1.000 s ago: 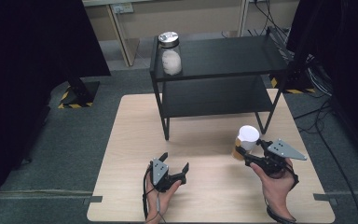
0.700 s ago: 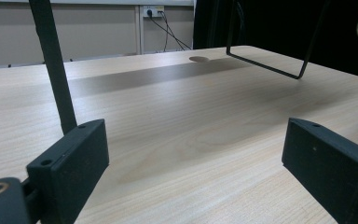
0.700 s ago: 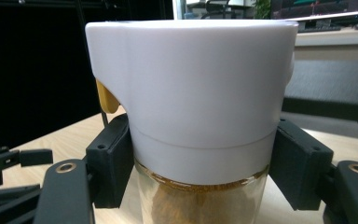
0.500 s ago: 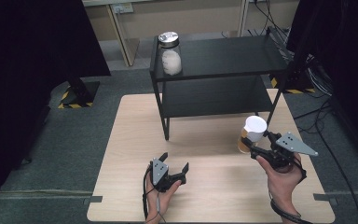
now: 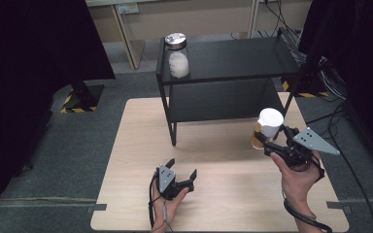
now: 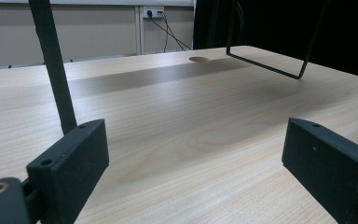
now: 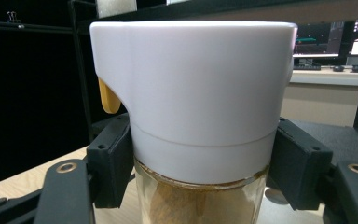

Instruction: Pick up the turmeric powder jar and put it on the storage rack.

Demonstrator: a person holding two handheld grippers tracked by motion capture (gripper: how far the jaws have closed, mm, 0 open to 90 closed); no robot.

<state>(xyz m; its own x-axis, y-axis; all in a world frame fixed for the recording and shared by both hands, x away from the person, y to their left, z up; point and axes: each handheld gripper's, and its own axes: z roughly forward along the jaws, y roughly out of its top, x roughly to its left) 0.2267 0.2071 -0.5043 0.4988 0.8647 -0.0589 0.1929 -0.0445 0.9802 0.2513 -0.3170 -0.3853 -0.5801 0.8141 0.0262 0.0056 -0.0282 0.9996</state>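
Observation:
A glass jar with a white cap (image 5: 267, 127) and brown contents is held above the table's right side, in front of the black shelf. My right gripper (image 5: 272, 143) is shut on the white-capped jar (image 7: 196, 121), its jaws pressing the cap's lower part from both sides. Near the table's front edge my left gripper (image 5: 180, 171) rests low with its jaws wide apart; its own view has bare wood between its fingers (image 6: 70, 163). A second jar (image 5: 177, 56), with a metal lid and white contents, stands on the shelf's top left corner.
The black two-level shelf (image 5: 233, 63) stands across the back of the wooden table (image 5: 141, 141); its legs (image 6: 53, 60) rise ahead of the left gripper. Grey floor surrounds the table, with a yellow-black striped base (image 5: 75, 99) at the left.
My right gripper has lifted the white-capped jar and carried it right and towards the shelf. The left gripper has stayed in place.

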